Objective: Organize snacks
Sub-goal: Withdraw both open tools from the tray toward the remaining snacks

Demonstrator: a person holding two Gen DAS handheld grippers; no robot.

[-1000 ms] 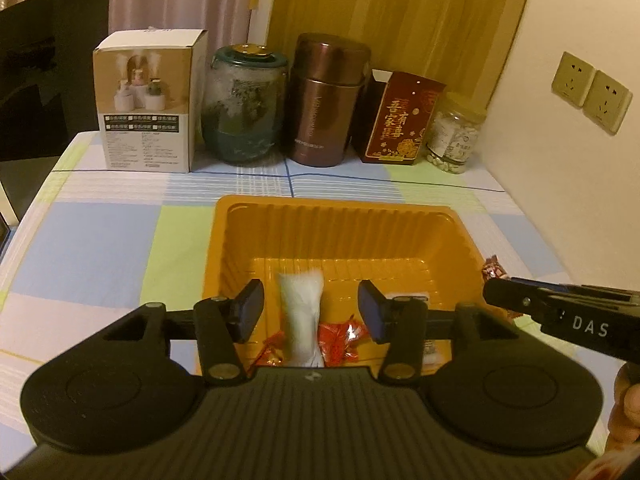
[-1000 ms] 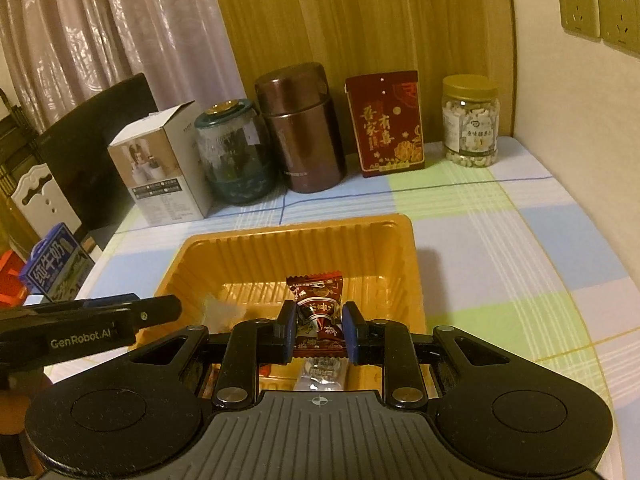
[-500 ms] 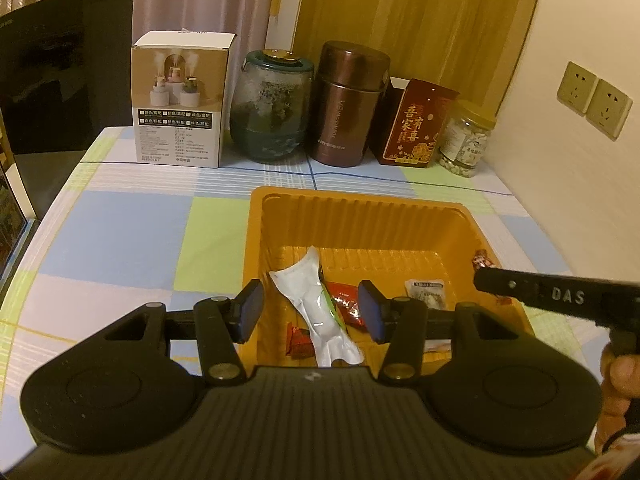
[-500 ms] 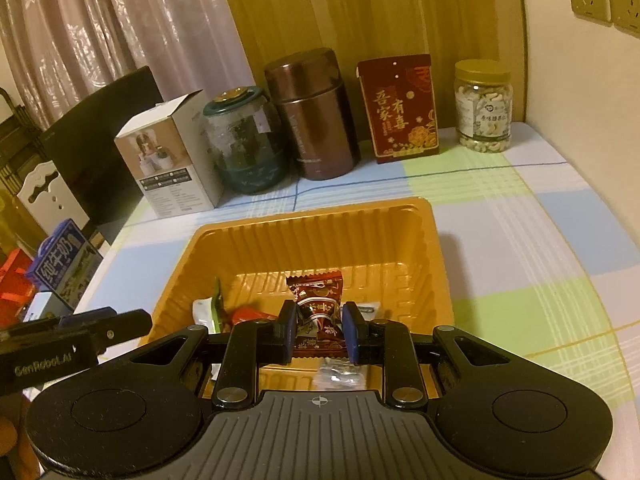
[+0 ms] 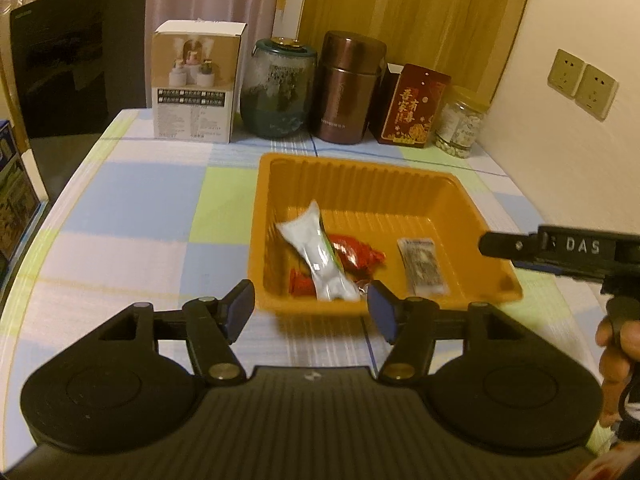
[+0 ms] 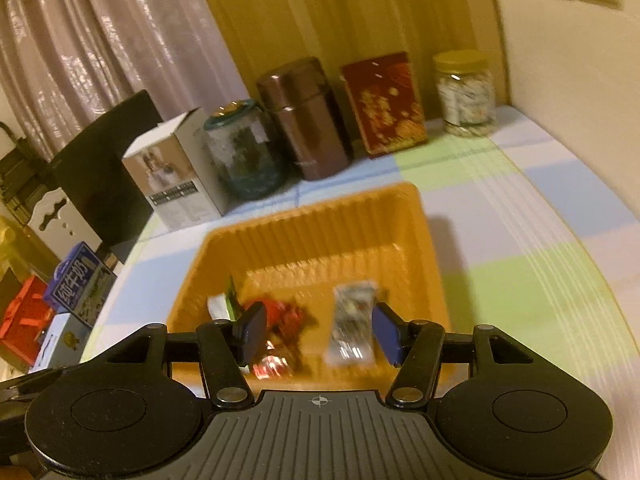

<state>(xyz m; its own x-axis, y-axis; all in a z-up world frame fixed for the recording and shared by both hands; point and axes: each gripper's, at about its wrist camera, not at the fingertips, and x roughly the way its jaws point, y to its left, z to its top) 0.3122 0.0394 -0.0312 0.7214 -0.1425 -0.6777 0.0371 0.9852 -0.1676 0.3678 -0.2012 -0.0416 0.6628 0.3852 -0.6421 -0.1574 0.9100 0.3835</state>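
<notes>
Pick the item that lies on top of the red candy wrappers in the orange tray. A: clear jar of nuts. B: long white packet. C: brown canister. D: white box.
B: the long white packet lies diagonally over the red candy wrappers inside the orange tray.

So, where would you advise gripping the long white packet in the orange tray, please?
Probably across the middle of the white packet, from straight above. It lies flat and diagonal on the red candies in the orange tray, so turn the jaws across its narrow width.
</notes>
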